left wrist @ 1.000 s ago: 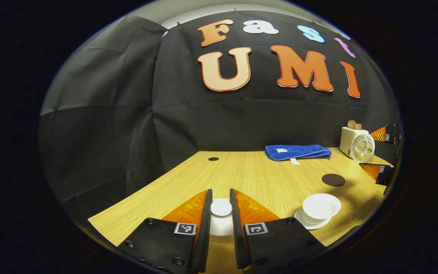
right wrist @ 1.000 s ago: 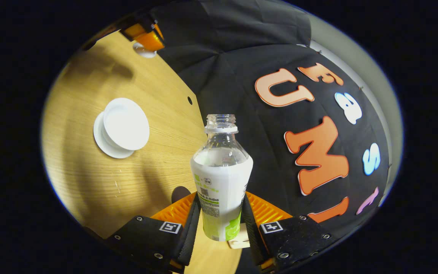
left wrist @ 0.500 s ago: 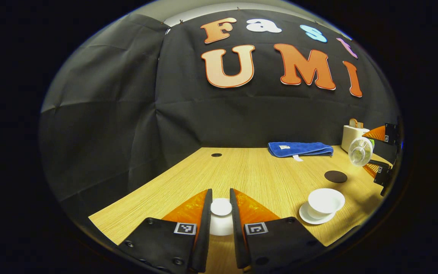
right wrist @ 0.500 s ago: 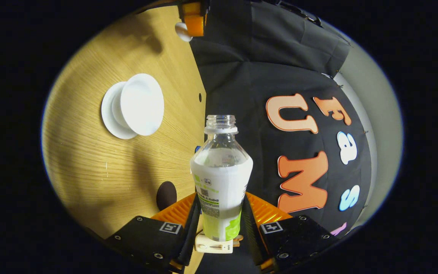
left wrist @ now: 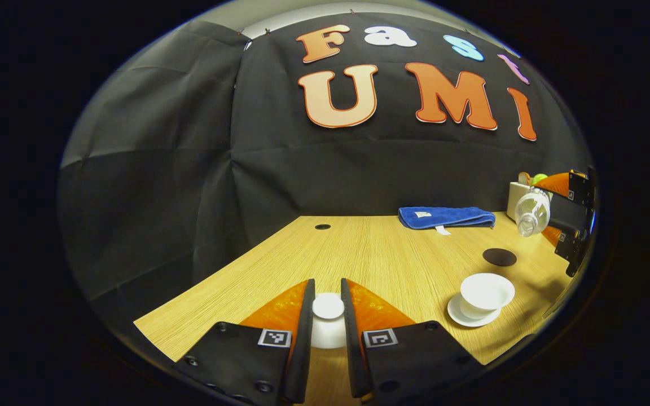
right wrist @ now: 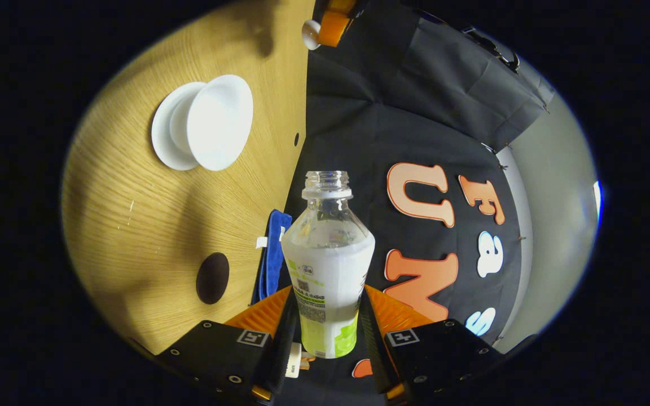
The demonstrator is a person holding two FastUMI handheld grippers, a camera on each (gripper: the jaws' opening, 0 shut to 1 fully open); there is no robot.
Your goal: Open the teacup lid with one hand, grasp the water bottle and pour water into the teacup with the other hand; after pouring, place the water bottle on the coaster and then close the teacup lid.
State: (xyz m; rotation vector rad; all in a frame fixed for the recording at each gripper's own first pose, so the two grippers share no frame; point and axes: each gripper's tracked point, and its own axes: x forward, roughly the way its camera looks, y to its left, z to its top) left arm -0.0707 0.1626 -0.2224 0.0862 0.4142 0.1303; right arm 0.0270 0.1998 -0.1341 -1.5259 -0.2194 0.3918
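In the left gripper view my left gripper point(left wrist: 328, 318) is shut on the white teacup lid point(left wrist: 328, 307), held low over the wooden table point(left wrist: 381, 259). The open white teacup point(left wrist: 486, 292) on its saucer stands at the right, with the dark round coaster point(left wrist: 499, 257) behind it. In the right gripper view my right gripper point(right wrist: 326, 318) is shut on the uncapped water bottle point(right wrist: 328, 265), which is tipped on its side in the air. The teacup point(right wrist: 219, 122) and coaster point(right wrist: 212, 277) lie off to its left. The bottle point(left wrist: 529, 210) also appears at the far right of the left gripper view.
A folded blue towel point(left wrist: 446, 217) lies at the back of the table, near the wall. A white toaster-like box point(left wrist: 518, 194) stands behind the bottle at the back right. A small dark hole point(left wrist: 321, 226) marks the tabletop at the back.
The right gripper has rolled further with the bottle, whose mouth now points more sideways and down; teacup and coaster slid upward in its view. The left gripper stays put, still holding the lid.
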